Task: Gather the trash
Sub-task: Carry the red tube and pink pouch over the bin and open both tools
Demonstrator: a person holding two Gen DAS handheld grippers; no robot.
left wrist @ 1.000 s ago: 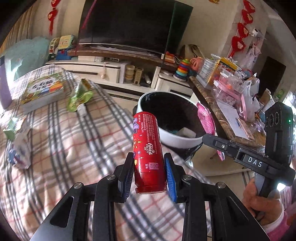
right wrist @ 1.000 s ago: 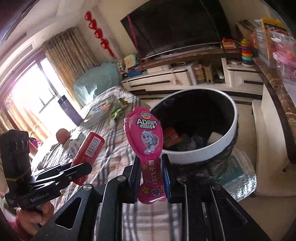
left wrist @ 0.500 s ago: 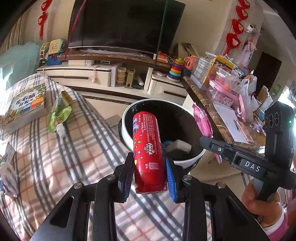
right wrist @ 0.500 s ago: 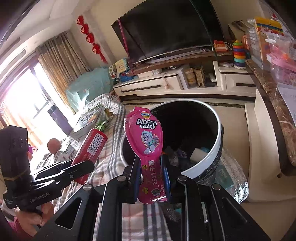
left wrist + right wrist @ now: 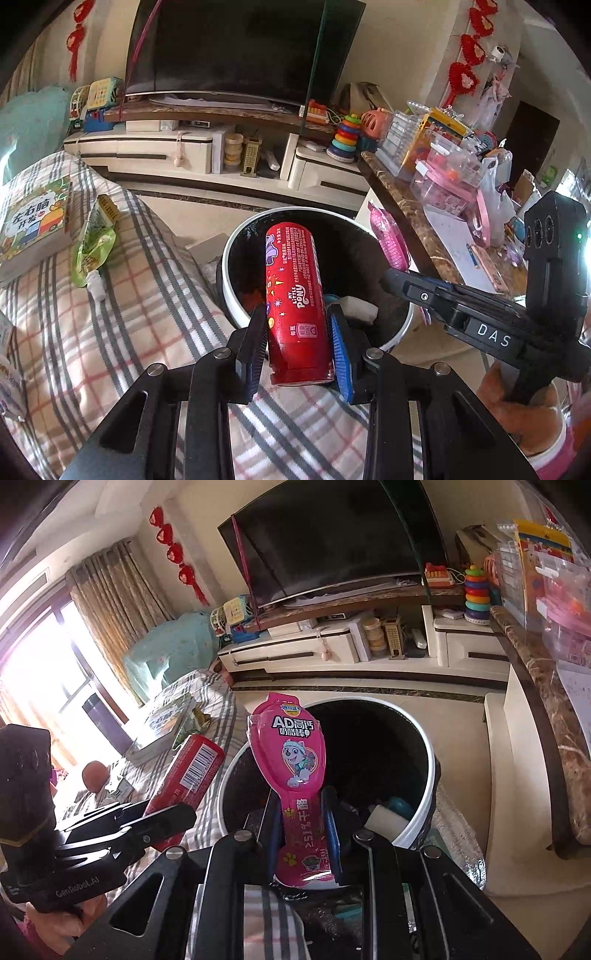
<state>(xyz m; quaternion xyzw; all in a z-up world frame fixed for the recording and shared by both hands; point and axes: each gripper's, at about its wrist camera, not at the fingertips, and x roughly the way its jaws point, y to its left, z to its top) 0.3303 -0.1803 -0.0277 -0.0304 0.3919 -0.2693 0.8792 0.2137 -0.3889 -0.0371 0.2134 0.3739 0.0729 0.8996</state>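
My left gripper (image 5: 298,328) is shut on a red snack tube (image 5: 295,295), held out over the near rim of the trash bin (image 5: 231,291). My right gripper (image 5: 301,819) is shut on a pink cheese-stick wrapper (image 5: 291,753), held over the bin's (image 5: 428,775) near rim. The bin is round, white-rimmed and black inside, with some trash at the bottom. The tube (image 5: 188,771) and the left gripper (image 5: 122,830) show at the left of the right wrist view. The wrapper (image 5: 388,240) shows in the left wrist view.
A plaid-covered surface (image 5: 110,332) lies left of the bin, with a green pouch (image 5: 92,243) and a picture book (image 5: 33,221) on it. A cluttered marble-topped counter (image 5: 402,199) runs along the right. A TV stand (image 5: 155,147) is behind.
Both grippers moved forward with their items, from beside the bin to over its near rim. The bin now looks closer and larger in both views.
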